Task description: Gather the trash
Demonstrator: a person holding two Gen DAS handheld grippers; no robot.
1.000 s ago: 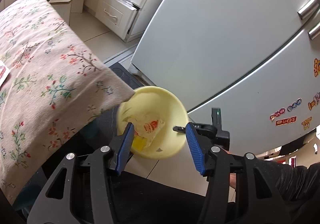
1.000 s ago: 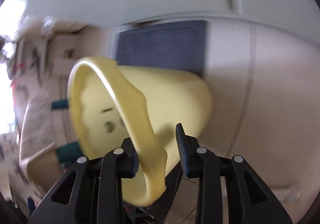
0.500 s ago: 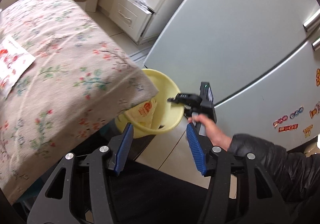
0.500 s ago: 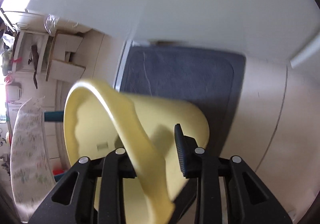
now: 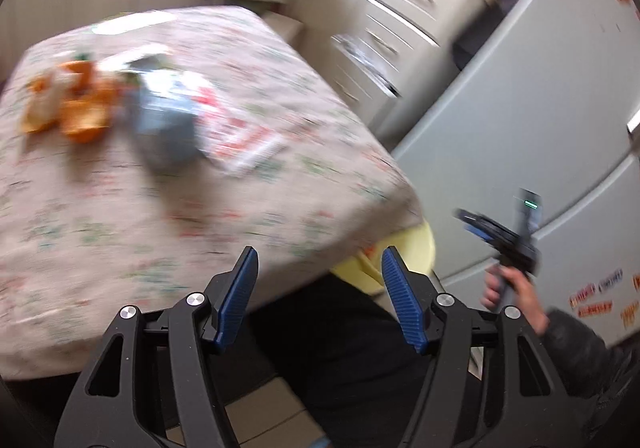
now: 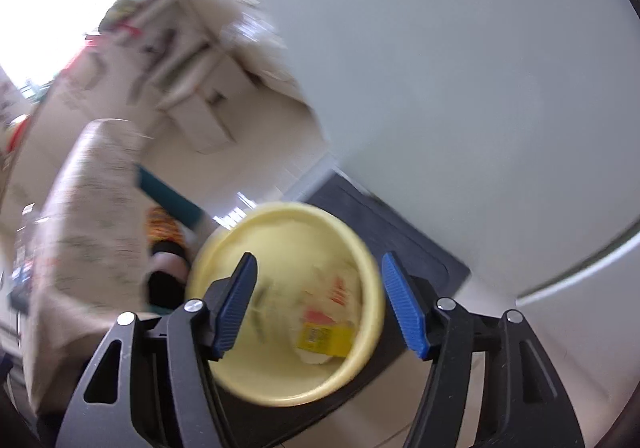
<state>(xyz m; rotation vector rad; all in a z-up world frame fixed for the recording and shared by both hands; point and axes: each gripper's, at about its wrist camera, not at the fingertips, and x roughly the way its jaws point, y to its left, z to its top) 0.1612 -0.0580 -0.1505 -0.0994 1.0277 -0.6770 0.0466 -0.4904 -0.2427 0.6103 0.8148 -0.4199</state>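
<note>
Fingers first: left gripper (image 5: 318, 298) has its blue ribbed pads spread and widening, nothing between them, aimed over the near edge of the floral-tablecloth table (image 5: 120, 216). Right gripper (image 6: 318, 302) jaws are also opening; pads stand clear of everything, with the pale yellow round plastic bin (image 6: 362, 248) below and beyond them on the floor, not gripped.

Bin sits by the table corner next to the grey fridge door (image 6: 460, 68), partly on a dark floor mat (image 6: 416, 240). Crumpled wrappers, red-printed and one yellow, already lie inside it. From the left wrist view only a sliver of the bin rim shows under the table edge.

Trash left on the table: orange peel pieces (image 5: 76, 104), a grey-blue crumpled bag (image 5: 168, 128), and a white-and-red printed flat wrapper (image 5: 244, 136). All touching or just beside each other, well back from the near edge.

Risks, as I judge them:
- Both views are motion-blurred, so a grab at this pace could land off target.
- The flat wrapper lies flush on the cloth; pads may pinch the tablecloth too and drag the rest.
- Peel is loose bits; one pinch likely drops some.
- Bin is tucked partly under the table overhang, so a release from above could miss it.
</note>
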